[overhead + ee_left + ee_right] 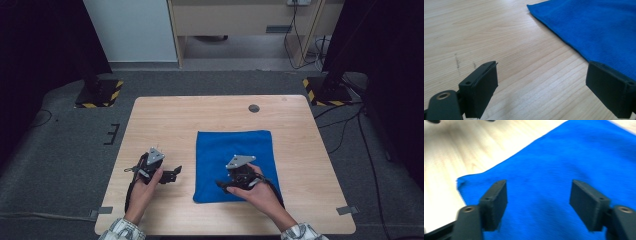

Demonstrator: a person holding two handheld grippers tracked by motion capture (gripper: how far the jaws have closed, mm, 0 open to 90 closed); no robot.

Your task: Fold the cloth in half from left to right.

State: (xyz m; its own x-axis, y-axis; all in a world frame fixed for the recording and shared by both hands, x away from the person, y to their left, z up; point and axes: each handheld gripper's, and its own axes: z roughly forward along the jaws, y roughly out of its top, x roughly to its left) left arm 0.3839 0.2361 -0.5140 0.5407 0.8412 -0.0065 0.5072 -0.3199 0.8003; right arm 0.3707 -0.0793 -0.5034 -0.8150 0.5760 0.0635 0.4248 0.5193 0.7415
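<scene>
Right hand-held gripper (539, 205) open over blue cloth (564, 170), wooden table (165, 120)

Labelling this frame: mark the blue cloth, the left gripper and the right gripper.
blue cloth (235, 150), high view, bare middle of the fabric.
left gripper (541, 92), left gripper view, midway between its open jaws.
right gripper (539, 205), right gripper view, midway between its open jaws.

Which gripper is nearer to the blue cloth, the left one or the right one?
The right. The right gripper is over the blue cloth, near its front left corner, jaws open. The left gripper is beside the cloth's left edge, over bare table, jaws open.
</scene>
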